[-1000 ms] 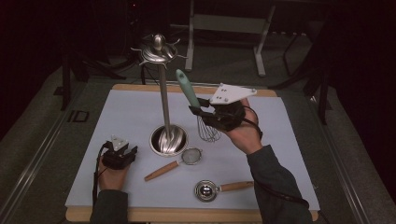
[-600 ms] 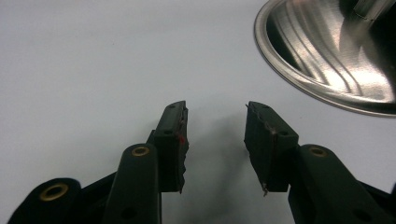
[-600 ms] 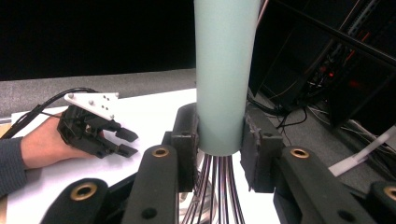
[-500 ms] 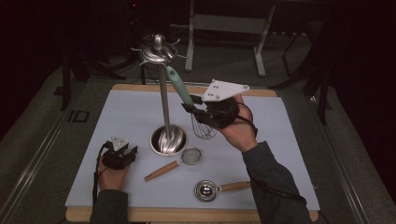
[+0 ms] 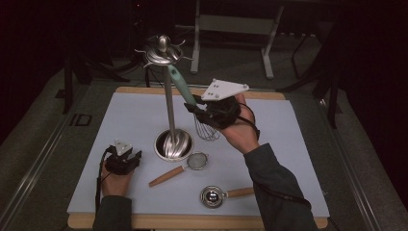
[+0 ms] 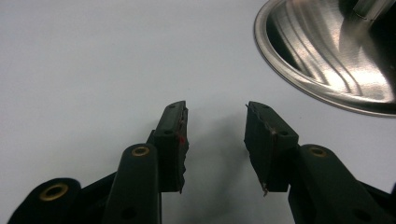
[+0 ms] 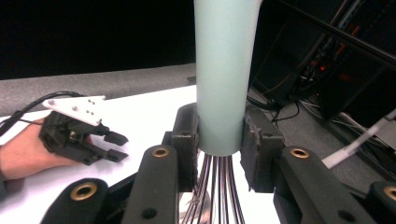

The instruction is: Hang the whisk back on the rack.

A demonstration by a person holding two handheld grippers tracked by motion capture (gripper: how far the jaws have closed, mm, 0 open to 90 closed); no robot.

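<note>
Work in hand: the whisk point(image 5: 192, 98) was being brought up to the hooked crown of the utensil stand point(image 5: 166, 98), as I judged, to hang it there.
Right tool point(image 5: 202, 111): its jaws stood about half closed and pressed on the lower end of the whisk's mint-green handle, just above the wires.
Whisk position: it was in the air over the counter point(image 5: 298, 159), tilted, with the handle tip near the stand's crown and the wires hanging down beside the pole.
Left tool point(image 5: 123, 159): it rested on the counter near the stand's round base, its jaws open and holding nothing.
Other things: a small strainer point(image 5: 185, 166) and a wooden-handled scoop point(image 5: 219, 196) lay on the counter in front of the stand.
Risk, slip: the handle looked smooth and tapered, so the whisk could slide or turn between the pads.
Risk, stand: a push against the crown could tip the tall stand, because the left tool did not hold its base.
</note>
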